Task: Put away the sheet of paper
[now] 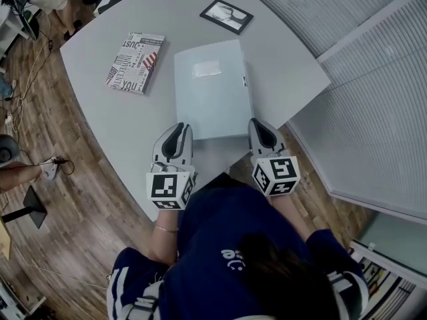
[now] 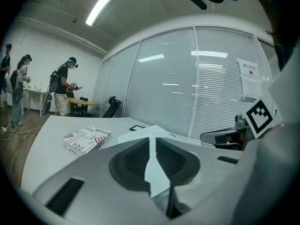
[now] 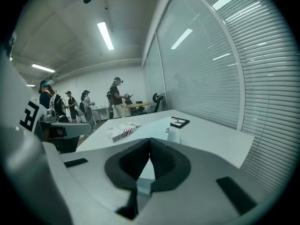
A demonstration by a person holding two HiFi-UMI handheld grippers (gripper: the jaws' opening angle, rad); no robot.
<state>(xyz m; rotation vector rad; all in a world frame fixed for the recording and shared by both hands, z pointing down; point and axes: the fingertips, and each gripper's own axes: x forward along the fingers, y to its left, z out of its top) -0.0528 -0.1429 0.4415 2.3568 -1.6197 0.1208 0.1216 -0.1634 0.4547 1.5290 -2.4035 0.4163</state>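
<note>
The paper (image 1: pixel 213 92) lies flat on the table (image 1: pixel 127 129). The right gripper (image 1: pixel 257 127) pinches its near corner. The left gripper (image 1: pixel 180 129) sits a bit open around the edge. Squeeze softly, then lift both sides together

Table (image 1: pixel 287 59) seen from above: a sheet of paper (image 1: pixel 212 89) lies at its middle, a book (image 1: pixel 135 62) to the sheet's left, a picture frame (image 1: pixel 226 15) behind the sheet. The left gripper (image 1: pixel 181 128) is at the sheet's near left corner, the right gripper (image 1: pixel 256 123) at its near right corner.
</note>
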